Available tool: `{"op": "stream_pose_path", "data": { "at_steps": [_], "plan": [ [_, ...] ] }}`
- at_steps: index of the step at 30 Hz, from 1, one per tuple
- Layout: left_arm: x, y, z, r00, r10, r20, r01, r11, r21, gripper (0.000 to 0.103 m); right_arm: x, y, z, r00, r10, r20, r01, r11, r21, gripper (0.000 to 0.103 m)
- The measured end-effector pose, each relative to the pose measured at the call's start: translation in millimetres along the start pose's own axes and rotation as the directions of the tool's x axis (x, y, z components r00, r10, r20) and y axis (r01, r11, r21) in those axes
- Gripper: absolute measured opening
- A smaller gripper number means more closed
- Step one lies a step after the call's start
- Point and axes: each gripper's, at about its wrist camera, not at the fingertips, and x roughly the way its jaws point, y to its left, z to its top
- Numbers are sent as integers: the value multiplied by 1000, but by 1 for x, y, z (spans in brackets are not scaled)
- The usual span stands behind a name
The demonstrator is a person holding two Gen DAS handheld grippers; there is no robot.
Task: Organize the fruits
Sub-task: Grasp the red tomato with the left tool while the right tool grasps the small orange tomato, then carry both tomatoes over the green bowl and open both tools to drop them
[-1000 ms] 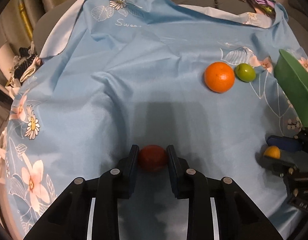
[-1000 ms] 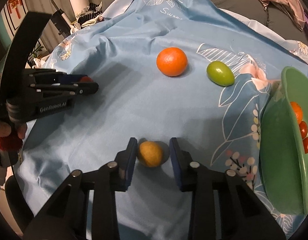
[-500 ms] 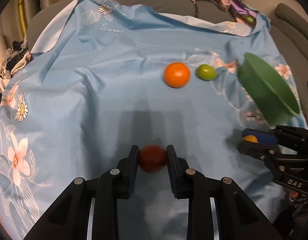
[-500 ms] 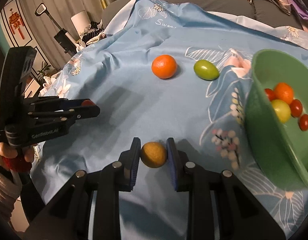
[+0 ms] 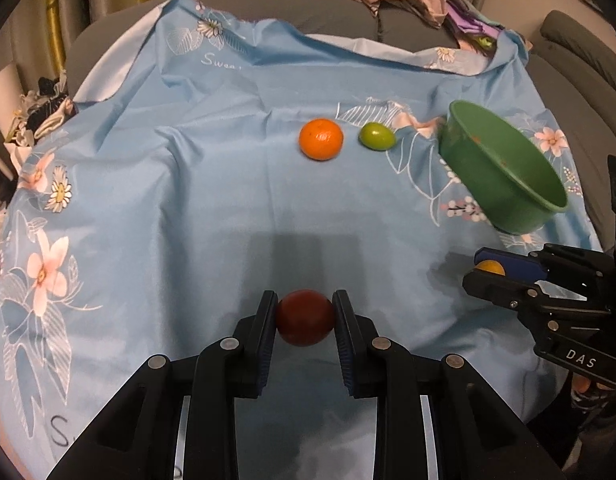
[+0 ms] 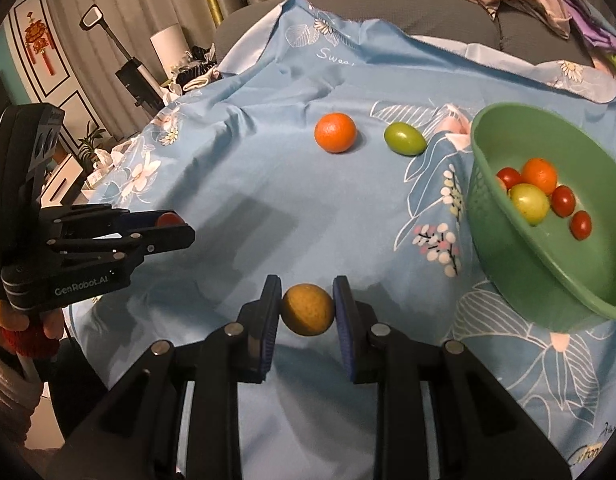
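- Left gripper (image 5: 305, 316) at 6 o'clock of the left wrist view, fingers (image 5: 265, 320) clamped on a dark red fruit (image 5: 305, 317), held above the blue floral cloth (image 5: 168, 208).
- Same gripper at 9 o'clock of the right wrist view, a sliver of the red fruit showing at its tip.
- Orange (image 5: 321, 139) lying on the cloth near 12 o'clock, just above centre, with a green fruit (image 5: 377, 136) just beside it on the right, apart.
- Right gripper (image 6: 307, 310) at 6 o'clock of its own view, fingers (image 6: 345, 312) closed on a yellow-brown fruit (image 6: 307, 309).
- Green bowl (image 6: 504, 240) at 3 o'clock, tilted, holding small red tomatoes (image 6: 563, 201), an orange fruit and a yellow-green one.
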Motion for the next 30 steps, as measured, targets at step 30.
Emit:
{"op": "stream_pose_path", "data": {
  "at_steps": [30],
  "plan": [
    [-106, -18, -21, 981, 37, 190, -31, 999, -33, 28, -71, 49, 9, 979, 114, 169, -98, 990, -101, 27]
  ]
}}
